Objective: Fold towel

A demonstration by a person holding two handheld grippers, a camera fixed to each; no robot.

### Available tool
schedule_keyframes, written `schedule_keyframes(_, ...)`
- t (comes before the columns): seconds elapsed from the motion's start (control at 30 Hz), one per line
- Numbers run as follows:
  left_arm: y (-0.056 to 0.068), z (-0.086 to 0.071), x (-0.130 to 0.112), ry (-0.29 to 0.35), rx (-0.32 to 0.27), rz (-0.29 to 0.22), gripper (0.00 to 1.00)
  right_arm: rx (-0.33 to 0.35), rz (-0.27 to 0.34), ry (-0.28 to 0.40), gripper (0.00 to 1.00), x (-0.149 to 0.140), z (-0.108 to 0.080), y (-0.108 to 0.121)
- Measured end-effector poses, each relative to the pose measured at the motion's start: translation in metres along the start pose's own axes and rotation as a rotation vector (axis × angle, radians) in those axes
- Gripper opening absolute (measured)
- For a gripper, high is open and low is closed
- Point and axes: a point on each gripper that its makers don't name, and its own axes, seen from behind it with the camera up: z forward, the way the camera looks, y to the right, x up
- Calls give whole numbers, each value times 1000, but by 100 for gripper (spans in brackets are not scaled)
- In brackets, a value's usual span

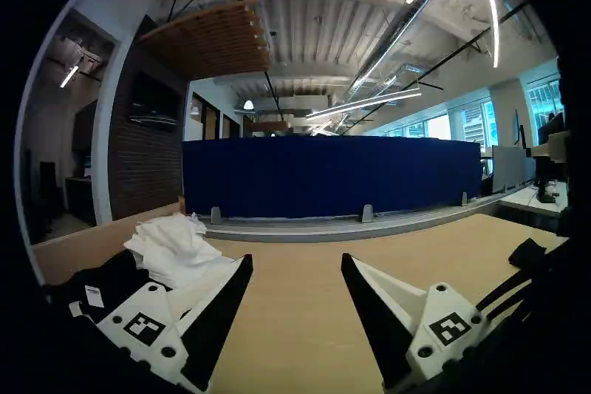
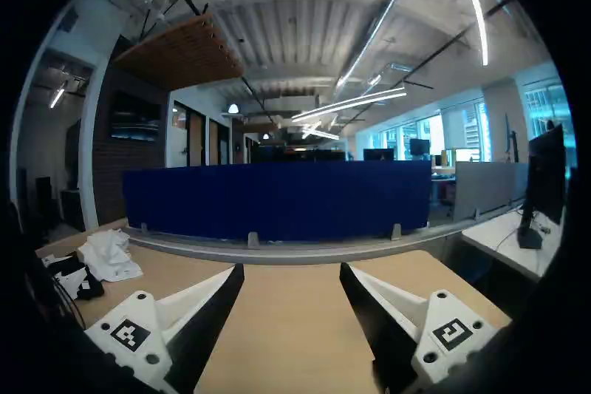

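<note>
A crumpled white towel [image 1: 177, 246] lies in a heap on the wooden table [image 1: 310, 298], left of centre in the left gripper view, just beyond the left finger. My left gripper [image 1: 295, 268] is open, nothing between its fingers. In the right gripper view the same white towel [image 2: 109, 253] sits far off at the left on the table [image 2: 295, 320]. My right gripper [image 2: 292, 276] is open and holds nothing, low over bare tabletop.
Dark cloth [image 1: 111, 279] lies beside the white heap, and a dark cloth piece [image 2: 74, 276] sits at the left. A dark item [image 1: 528, 252] rests at the right edge. A blue partition [image 1: 332, 176] closes the table's far side. A monitor [image 2: 543, 179] stands on a neighbouring desk.
</note>
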Motion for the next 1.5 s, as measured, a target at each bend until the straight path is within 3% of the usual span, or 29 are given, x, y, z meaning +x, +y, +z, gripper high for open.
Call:
schedule_keyframes(0.57,-19,-7,-45,13,18,2,89,-17,-10,20,100,-18,1,2)
schedule_keyframes(1.17,-35,-10,-63,19,37,-32,89,-15,-31,4,100,-29,3,-2)
schedule_keyframes(1.5,-26,-9,-69,-5,26,-12,89,-15,-28,4,100,-30,4,0)
